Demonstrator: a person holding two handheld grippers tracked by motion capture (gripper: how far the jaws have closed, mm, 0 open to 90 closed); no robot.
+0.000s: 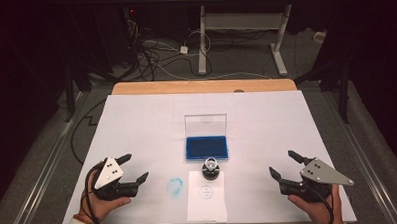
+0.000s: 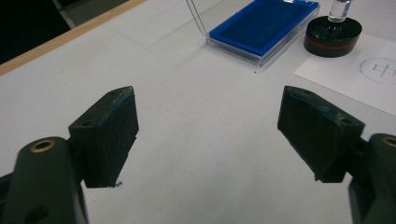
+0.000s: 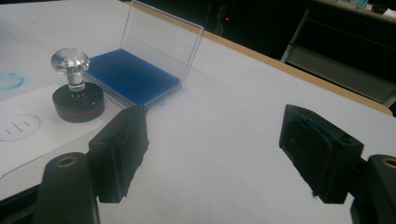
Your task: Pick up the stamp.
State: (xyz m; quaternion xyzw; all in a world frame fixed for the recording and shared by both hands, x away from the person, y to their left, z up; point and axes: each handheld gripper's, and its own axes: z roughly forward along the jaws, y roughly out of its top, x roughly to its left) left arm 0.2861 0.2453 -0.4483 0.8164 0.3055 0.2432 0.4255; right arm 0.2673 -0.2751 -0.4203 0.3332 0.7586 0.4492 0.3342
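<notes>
A round black stamp (image 1: 211, 169) with a clear faceted knob stands upright at the middle of the white worktop (image 1: 136, 119), on the far edge of a sheet of paper (image 1: 206, 202) printed with a circle, just in front of an open blue ink pad (image 1: 206, 147) whose clear lid stands raised. The left tongs (image 1: 134, 168) rest near the left corner and the right tongs (image 1: 283, 165) near the right, both well apart from the stamp. Each pair of jaws stands wide apart with nothing between them; a faint blue smudge (image 1: 175, 186) marks the worktop left of the paper.
</notes>
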